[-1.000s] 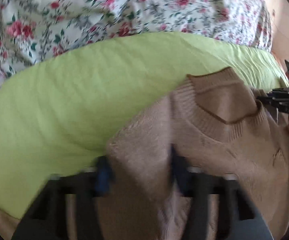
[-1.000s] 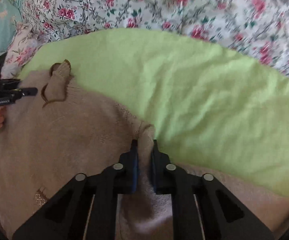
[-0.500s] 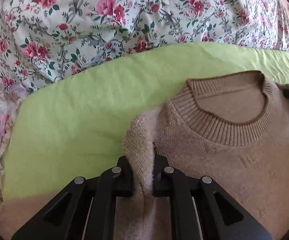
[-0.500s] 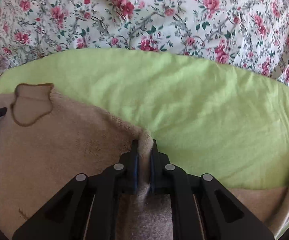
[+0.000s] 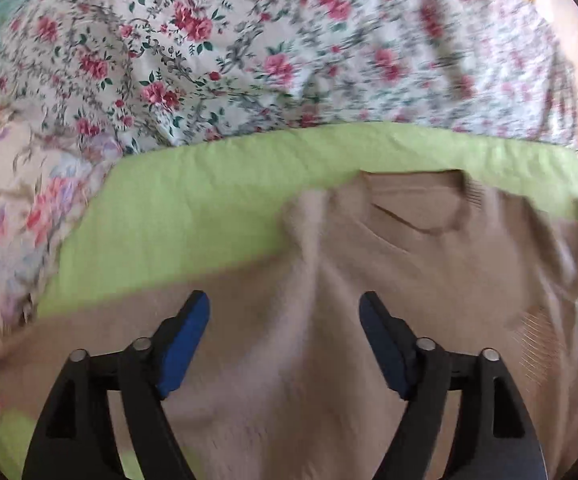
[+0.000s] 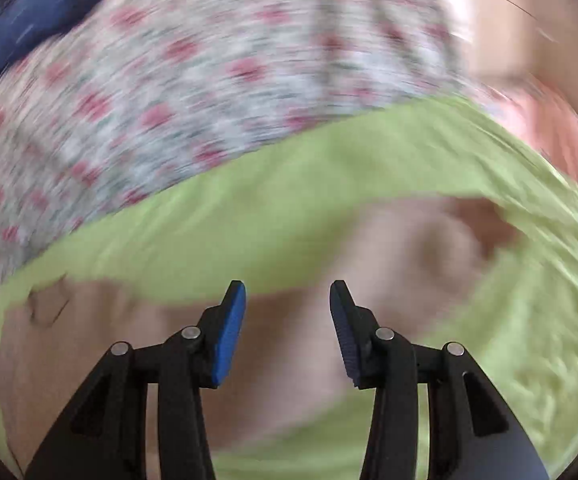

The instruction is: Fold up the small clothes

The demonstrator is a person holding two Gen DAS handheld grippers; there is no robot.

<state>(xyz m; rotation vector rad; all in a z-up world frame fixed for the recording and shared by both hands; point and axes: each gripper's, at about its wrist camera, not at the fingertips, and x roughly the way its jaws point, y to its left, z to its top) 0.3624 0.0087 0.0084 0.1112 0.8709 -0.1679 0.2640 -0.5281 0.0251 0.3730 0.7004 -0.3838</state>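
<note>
1. Lying flat on the green sheet (image 5: 193, 208), the tan sweater (image 5: 429, 280) has its neckline (image 5: 417, 208) toward the floral bedding (image 5: 209, 60), likely spread out for folding.
2. Left gripper (image 5: 283, 316) hovers above the sweater's shoulder, fingers wide, holding nothing.
3. Right gripper (image 6: 287, 300) hovers over the sweater's far side, fingers also wide and empty; that view is blurred.

Both the left gripper (image 5: 283, 312) and right gripper (image 6: 287, 300) have let go of the beige sweater (image 5: 429, 280), jaws now spread above it.
</note>
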